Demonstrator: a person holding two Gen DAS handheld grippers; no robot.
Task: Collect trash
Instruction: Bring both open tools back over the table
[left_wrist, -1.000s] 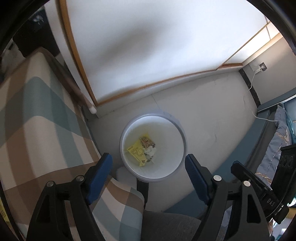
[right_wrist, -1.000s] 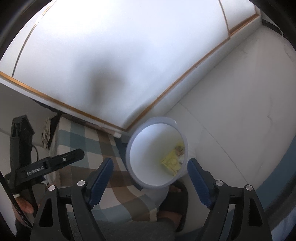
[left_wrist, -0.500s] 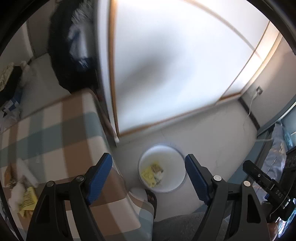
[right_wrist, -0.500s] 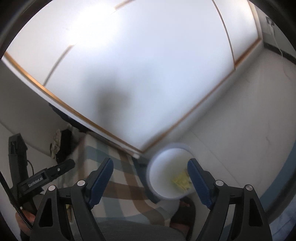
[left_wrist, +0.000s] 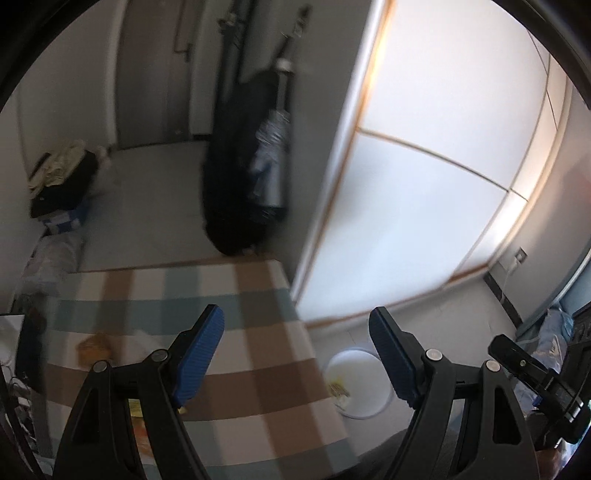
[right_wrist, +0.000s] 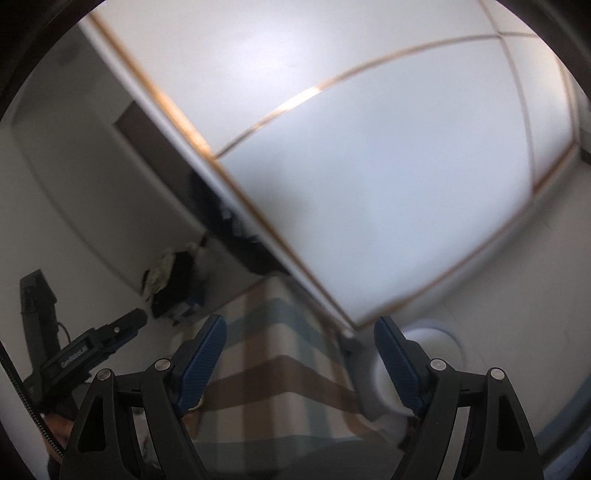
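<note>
A blurred yellow wrapper (left_wrist: 92, 345) lies on the checked worktop (left_wrist: 258, 373), left of the left gripper (left_wrist: 297, 354), whose fingers (left_wrist: 199, 354) gape empty. The white bin (left_wrist: 364, 384) stands on the floor, right of the worktop. The right gripper (right_wrist: 300, 360) is likewise spread, empty.

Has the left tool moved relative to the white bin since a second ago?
Yes. The left tool has pulled up and back from the white bin, which now sits small at lower right instead of centred between its fingers; the checked table fills the view.

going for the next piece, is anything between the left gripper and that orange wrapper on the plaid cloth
Nothing visible does. The left gripper is open above the plaid cloth, and the blurred orange wrapper lies on it, off to the left, with only bare cloth between.
</note>
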